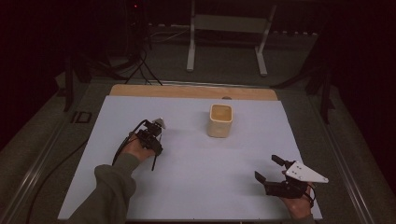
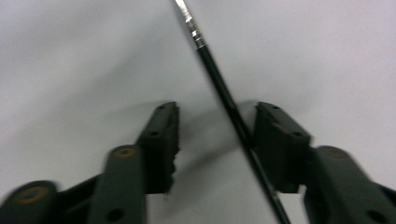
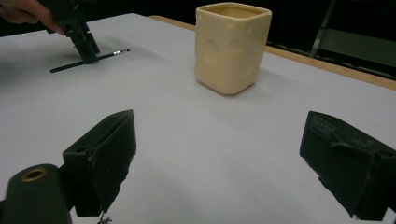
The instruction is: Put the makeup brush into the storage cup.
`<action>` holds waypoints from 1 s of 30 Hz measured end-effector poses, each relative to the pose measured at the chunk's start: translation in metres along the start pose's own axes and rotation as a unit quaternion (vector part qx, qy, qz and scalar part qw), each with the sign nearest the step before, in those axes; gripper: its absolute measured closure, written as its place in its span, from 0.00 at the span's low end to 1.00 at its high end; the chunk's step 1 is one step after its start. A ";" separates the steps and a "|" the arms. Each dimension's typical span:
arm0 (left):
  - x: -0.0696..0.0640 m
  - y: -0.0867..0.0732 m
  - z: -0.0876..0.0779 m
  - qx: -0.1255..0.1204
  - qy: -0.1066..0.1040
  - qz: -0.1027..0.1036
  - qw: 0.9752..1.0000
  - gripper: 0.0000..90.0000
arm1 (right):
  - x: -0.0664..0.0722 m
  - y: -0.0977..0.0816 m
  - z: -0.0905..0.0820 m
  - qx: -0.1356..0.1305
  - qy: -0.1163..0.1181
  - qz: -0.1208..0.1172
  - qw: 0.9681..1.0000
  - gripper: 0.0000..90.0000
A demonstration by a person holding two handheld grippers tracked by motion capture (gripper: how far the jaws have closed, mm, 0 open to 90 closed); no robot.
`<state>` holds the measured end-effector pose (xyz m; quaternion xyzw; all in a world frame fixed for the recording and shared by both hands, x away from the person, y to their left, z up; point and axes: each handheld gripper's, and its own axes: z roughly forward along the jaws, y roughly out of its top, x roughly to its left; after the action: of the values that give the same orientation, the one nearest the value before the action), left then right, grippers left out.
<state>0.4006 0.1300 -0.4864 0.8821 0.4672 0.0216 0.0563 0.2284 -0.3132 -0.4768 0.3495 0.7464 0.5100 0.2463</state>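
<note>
- Straddling a thin black brush (image 2: 227,100), the left gripper (image 2: 217,128) points down at the white mat (image 1: 201,177), left of the cup (image 1: 220,120).
- Its jaws stand partly apart; one pad touches the brush's handle, the other stands clear, so the brush is not clamped.
- The brush lies flat on the mat, its metal ferrule reaching out past the jaw tips; from the right gripper view it shows well left of the cup (image 3: 232,46).
- The right gripper (image 1: 270,169) rests near the mat's front edge, well right of the cup, jaws wide apart and holding nothing.
</note>
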 end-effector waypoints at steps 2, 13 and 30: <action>0.000 0.001 -0.001 0.008 -0.002 0.009 1.000 0.73 | 0.000 0.000 0.000 0.000 0.000 0.000 1.000 0.12; 0.002 0.000 -0.003 0.016 -0.005 0.035 0.999 0.96 | 0.000 0.000 0.000 0.002 0.001 -0.001 1.000 0.12; 0.004 -0.002 -0.014 -0.019 -0.006 0.030 0.999 0.96 | 0.000 -0.001 0.001 0.004 0.001 -0.002 1.000 0.12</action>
<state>0.3999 0.1358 -0.4726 0.8946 0.4395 0.0269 0.0757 0.2287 -0.3131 -0.4775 0.3486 0.7494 0.5066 0.2455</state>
